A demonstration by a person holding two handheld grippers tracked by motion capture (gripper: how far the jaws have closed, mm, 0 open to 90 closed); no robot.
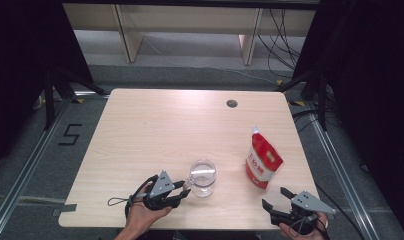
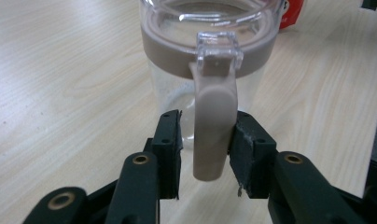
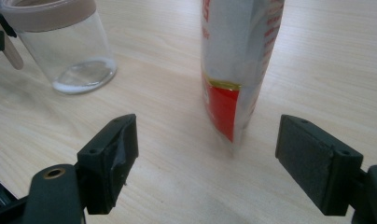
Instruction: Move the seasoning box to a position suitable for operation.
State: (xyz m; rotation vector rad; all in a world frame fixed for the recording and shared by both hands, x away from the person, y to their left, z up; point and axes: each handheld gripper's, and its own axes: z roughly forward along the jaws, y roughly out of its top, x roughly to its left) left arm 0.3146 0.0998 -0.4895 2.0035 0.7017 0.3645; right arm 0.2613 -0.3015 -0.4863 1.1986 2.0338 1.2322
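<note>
A pale wooden table (image 1: 155, 130) with a round cable hole (image 1: 232, 103) sat mid-frame on grey floor (image 1: 190, 75). Black curtains (image 1: 20, 50) darkened both sides, a light shelf unit (image 1: 190, 20) stood along the top, and cables (image 1: 280, 35) hung upper right.

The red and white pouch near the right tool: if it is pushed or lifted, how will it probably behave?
The pouch stands upright on a narrow base, so a push would probably tip it. Its soft, creased walls would likely buckle when squeezed. Its bulging lower part suggests some weight.
</note>
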